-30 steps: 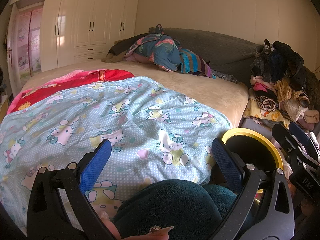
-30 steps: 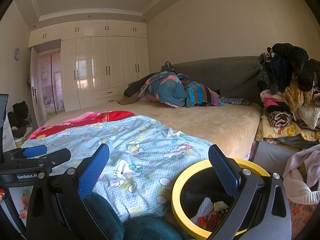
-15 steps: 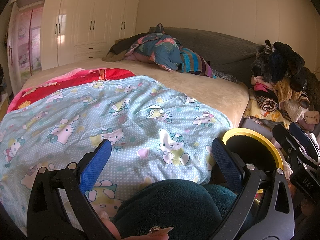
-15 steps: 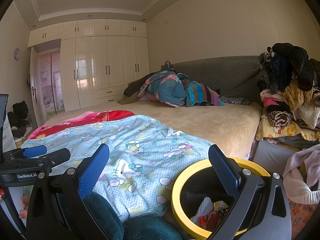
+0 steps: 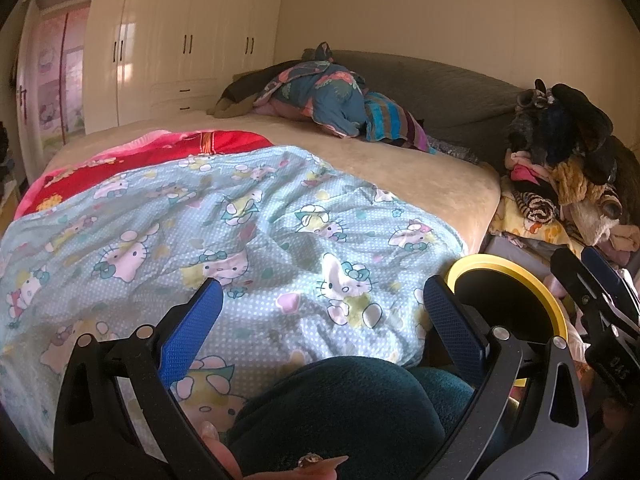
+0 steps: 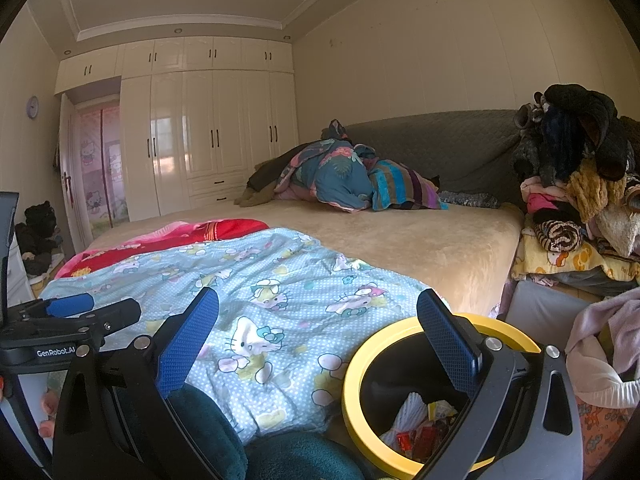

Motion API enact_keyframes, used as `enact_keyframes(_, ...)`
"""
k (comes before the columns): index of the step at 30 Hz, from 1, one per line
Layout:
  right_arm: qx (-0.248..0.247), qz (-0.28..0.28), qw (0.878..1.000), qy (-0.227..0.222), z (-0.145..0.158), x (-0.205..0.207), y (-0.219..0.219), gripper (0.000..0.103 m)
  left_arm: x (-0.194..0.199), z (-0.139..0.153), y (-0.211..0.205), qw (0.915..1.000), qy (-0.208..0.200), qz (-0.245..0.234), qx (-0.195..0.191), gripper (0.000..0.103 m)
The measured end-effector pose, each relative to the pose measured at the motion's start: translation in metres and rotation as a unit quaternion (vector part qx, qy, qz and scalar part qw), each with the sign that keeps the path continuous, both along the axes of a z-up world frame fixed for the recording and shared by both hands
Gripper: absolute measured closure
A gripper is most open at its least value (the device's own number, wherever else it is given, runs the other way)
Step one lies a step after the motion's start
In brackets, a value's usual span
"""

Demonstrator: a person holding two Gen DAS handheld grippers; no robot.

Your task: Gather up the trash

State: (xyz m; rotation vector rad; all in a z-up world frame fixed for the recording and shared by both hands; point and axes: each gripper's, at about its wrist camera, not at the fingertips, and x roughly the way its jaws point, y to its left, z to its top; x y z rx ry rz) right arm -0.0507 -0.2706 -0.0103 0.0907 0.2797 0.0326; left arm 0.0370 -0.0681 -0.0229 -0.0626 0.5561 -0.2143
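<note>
A black bin with a yellow rim (image 6: 362, 364) stands beside the bed at the lower right; it holds several crumpled wrappers (image 6: 420, 424). In the left wrist view the bin's rim (image 5: 556, 312) shows at the right and its inside is dark. My left gripper (image 5: 320, 312) is open and empty above the Hello Kitty quilt (image 5: 248, 220). My right gripper (image 6: 318, 320) is open and empty, with its right finger over the bin's mouth. The left gripper also shows in the right wrist view (image 6: 72, 316) at the far left. No loose trash shows on the bed.
A beige bed (image 6: 420, 240) carries a red blanket (image 6: 200, 234) and a heap of bedding (image 6: 344, 176) at the grey headboard. Piled clothes (image 6: 576, 184) rise at the right. White wardrobes (image 6: 208, 132) line the far wall. Dark teal fabric (image 5: 344, 412) lies under the grippers.
</note>
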Motion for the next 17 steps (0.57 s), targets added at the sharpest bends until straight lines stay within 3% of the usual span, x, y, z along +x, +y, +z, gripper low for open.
enact_keyframes(5, 0.005, 0.024, 1.000, 0.014, 0.013, 0.022, 0.015, 0.006, 0.009, 0.000, 0.019, 0.9993, 0.013, 0.029, -0.018, 0.011)
enact_keyframes(8, 0.017, 0.067, 0.997, 0.025, 0.029, 0.044, 0.042, 0.006, 0.024, 0.005, 0.069, 0.9944, 0.022, 0.093, -0.045, 0.011)
enact_keyframes(10, 0.013, 0.103, 0.993, 0.051, 0.040, 0.068, 0.084, 0.006, 0.032, 0.004, 0.119, 0.9840, 0.024, 0.170, -0.048, 0.011)
enact_keyframes(12, 0.010, 0.162, 0.981, 0.104, 0.042, 0.098, 0.146, 0.006, 0.034, -0.001, 0.174, 0.9662, 0.023, 0.254, -0.038, 0.011)
enact_keyframes(15, -0.011, 0.235, 0.953, 0.190, 0.023, 0.136, 0.243, 0.006, 0.035, -0.032, 0.270, 0.9206, 0.054, 0.386, 0.022, 0.011)
enact_keyframes(17, -0.047, 0.275, 0.928, 0.246, -0.005, 0.155, 0.310, 0.006, 0.037, -0.057, 0.317, 0.8980, 0.095, 0.428, 0.039, 0.011)
